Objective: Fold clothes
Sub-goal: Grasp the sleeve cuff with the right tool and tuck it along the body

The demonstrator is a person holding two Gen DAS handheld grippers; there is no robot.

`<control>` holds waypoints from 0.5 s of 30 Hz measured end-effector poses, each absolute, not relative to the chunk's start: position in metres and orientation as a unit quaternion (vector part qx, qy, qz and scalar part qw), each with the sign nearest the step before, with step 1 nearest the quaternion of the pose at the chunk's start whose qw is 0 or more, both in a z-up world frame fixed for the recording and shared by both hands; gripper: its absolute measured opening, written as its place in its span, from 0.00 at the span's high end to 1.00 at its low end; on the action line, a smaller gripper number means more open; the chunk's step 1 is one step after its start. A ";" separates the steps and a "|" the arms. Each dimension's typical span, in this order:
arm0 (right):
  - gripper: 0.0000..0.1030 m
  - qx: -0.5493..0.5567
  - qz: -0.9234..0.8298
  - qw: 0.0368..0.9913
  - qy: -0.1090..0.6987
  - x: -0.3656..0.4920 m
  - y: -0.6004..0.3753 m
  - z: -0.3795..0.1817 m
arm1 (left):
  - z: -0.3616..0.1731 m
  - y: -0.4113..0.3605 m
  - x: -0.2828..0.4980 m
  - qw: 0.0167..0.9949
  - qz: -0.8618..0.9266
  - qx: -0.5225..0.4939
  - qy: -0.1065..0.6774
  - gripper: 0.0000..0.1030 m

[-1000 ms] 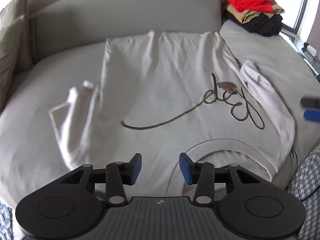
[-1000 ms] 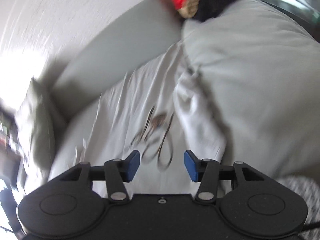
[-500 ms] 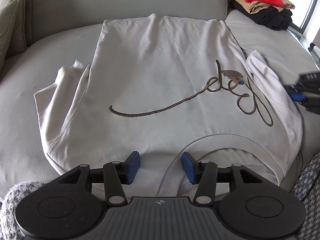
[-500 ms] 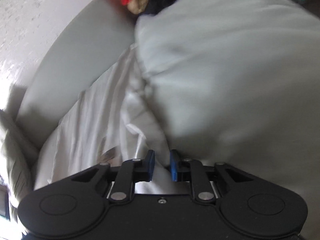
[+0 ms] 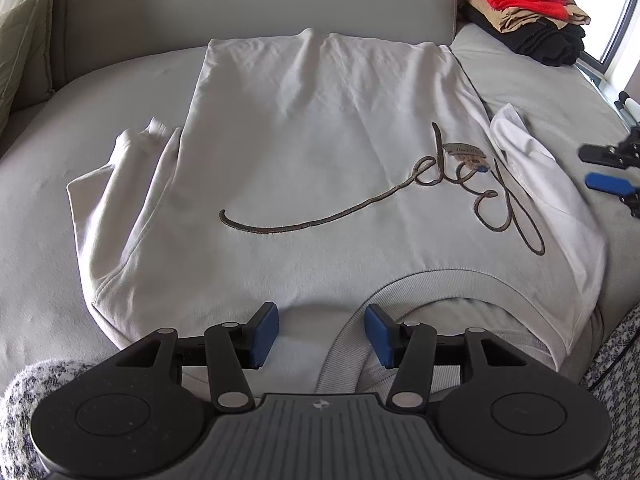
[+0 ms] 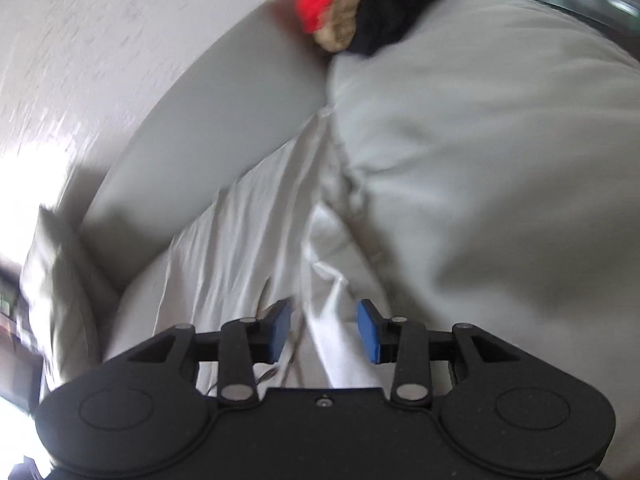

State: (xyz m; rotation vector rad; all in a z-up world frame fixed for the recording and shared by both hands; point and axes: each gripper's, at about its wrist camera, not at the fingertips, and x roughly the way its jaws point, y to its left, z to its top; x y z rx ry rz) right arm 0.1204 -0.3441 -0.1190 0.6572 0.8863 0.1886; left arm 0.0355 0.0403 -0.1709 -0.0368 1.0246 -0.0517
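The sweatshirt (image 5: 304, 152) is lying spread on the sofa (image 5: 48, 216), collar nearest the left hand-held gripper (image 5: 322, 330), which is hovering agape. The right hand-held gripper (image 6: 324, 330) is straddling the sleeve (image 6: 340, 344), parted, probably for folding it inward.

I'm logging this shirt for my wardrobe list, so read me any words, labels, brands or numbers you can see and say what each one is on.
Dark cursive script across the chest of the pale sweatshirt: looping handwriting seen upside down, not legible as a word.
Small hang tag lying on that script: printing too small to read.
Small emblem on the left tool's body: a mark, not text.
Right wrist view: blurred, no text readable.
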 end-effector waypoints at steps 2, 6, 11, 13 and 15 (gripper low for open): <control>0.65 0.326 0.070 0.837 0.434 0.121 -0.349 -0.127 | -0.171 0.040 0.035 0.871 -0.024 -0.018 0.490 0.51; 0.77 0.355 0.031 0.813 0.461 0.123 -0.358 -0.144 | -0.171 0.039 0.035 0.871 -0.024 -0.019 0.490 0.51; 0.83 0.361 -0.002 0.802 0.477 0.131 -0.359 -0.160 | -0.171 0.039 0.035 0.872 -0.023 -0.020 0.489 0.50; 0.83 0.372 0.019 0.795 0.479 0.130 -0.355 -0.160 | -0.171 0.039 0.034 0.872 -0.023 -0.020 0.489 0.50; 0.83 0.383 0.041 0.788 0.481 0.129 -0.351 -0.159 | -0.171 0.040 0.034 0.872 -0.023 -0.020 0.489 0.50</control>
